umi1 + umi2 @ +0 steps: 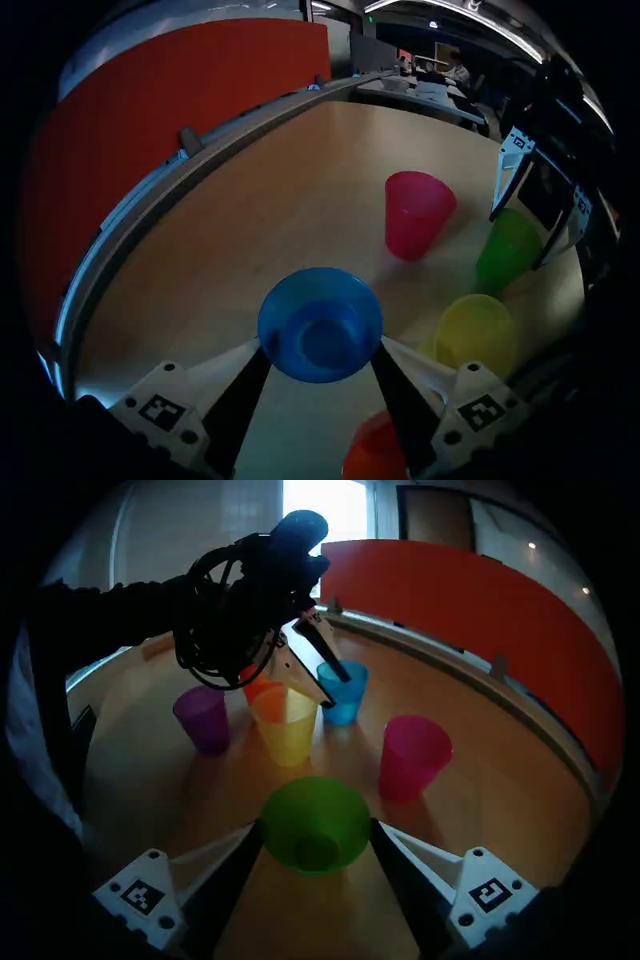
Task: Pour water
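Observation:
A blue cup (320,324) sits between the fingers of my left gripper (320,348), which is shut on its sides. From the right gripper view, the blue cup (342,690) stands upright near the orange wall with the left gripper (326,668) and a gloved hand over it. My right gripper (314,826) is shut on a green cup (314,824). In the left gripper view, the green cup (508,248) appears at the right, held by the right gripper (532,208). I cannot tell whether either cup holds water.
On the wooden table (496,800) stand a pink cup (412,756), a yellow cup (286,724), a purple cup (202,718) and an orange cup (258,684). An orange partition (496,616) with a grey rail runs along the table's far edge.

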A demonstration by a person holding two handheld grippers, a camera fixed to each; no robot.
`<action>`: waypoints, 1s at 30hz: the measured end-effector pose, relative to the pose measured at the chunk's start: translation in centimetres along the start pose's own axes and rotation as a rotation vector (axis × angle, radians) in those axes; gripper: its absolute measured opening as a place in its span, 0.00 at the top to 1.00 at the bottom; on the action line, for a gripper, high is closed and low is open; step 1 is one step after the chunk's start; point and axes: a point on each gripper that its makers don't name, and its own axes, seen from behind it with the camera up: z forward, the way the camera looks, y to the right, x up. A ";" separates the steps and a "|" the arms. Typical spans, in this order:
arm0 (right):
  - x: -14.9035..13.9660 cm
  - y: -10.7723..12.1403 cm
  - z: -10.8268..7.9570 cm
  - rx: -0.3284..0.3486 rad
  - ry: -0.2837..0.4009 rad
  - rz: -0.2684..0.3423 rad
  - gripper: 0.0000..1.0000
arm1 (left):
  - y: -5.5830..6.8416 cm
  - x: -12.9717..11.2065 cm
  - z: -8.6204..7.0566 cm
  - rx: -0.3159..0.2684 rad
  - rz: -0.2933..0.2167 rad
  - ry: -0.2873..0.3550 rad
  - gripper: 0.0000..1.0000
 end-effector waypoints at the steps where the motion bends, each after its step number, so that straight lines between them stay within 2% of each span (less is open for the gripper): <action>1: 0.0 0.0 0.0 0.000 0.000 0.000 0.01 | 0.0 0.0 0.0 0.000 0.000 0.000 0.19; 23: -0.2 0.3 1.2 -0.018 0.005 -0.031 0.02 | -0.3 0.1 -0.7 0.014 0.009 0.007 0.19; 30: -0.5 0.3 1.4 -0.015 0.003 -0.032 0.09 | -0.3 0.2 -0.8 0.011 0.004 0.011 0.19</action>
